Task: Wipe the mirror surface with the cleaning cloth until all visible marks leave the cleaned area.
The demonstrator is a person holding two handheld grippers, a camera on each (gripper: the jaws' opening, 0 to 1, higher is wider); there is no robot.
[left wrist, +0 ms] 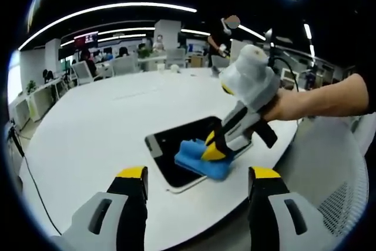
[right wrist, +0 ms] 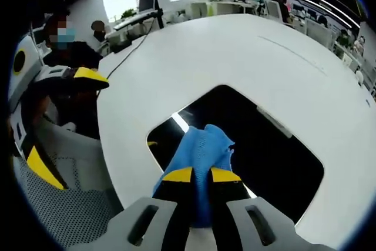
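One mirror (left wrist: 176, 151) lies on one white tabletop (left wrist: 100, 127), and one blue cloth (left wrist: 202, 163) rests on it. Two grippers are in play: the left gripper (left wrist: 197, 189) and the right gripper (right wrist: 200, 174), each with two yellow-tipped fingers (right wrist: 176, 176) (four fingers in all). One mesh chair (left wrist: 335, 174) stands beside.

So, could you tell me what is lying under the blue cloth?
The blue cloth rests on the dark mirror, held by the right gripper. Any marks beneath it are covered.

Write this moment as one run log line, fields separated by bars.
right tongs: shut on blue cloth | cloth: on mirror | left tongs: open, off mirror
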